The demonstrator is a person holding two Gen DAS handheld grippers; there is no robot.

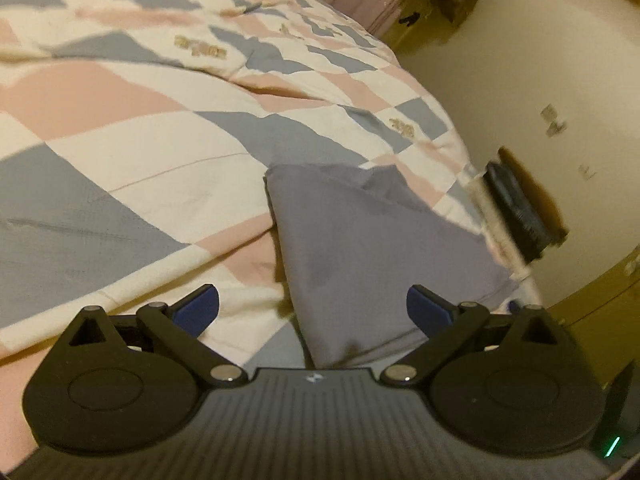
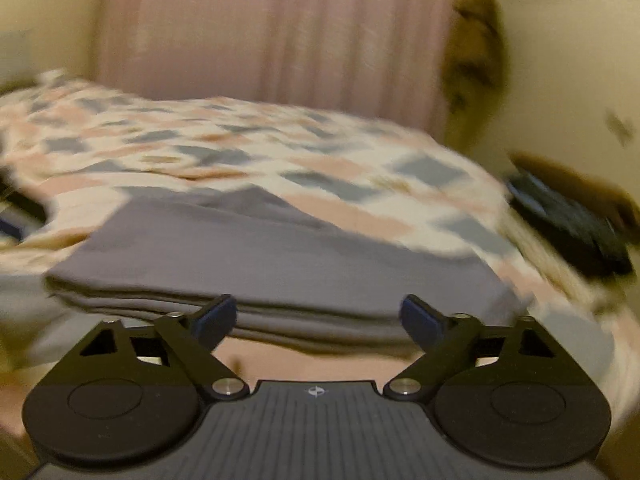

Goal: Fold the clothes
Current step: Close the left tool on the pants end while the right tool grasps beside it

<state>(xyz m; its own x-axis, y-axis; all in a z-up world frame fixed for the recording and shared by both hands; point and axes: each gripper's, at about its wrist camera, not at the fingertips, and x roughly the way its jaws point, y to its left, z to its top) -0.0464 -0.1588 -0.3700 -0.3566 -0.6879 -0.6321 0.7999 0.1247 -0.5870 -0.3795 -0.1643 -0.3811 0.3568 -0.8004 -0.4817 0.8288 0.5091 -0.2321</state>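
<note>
Both sets of jaws are standing released, nothing between them. I am holding the left gripper (image 1: 313,312) over the near left corner of the folded grey garment (image 1: 372,248), its blue pads apart on either side of the cloth without pressing it. I am aiming the right gripper (image 2: 318,318) at the garment's near folded edge (image 2: 256,264), just short of it. The garment is lying flat on the checked quilt (image 1: 120,120) at the bed's near right side. A dark object (image 1: 516,208) is sitting beyond the bed's right edge; that view is blurring.
</note>
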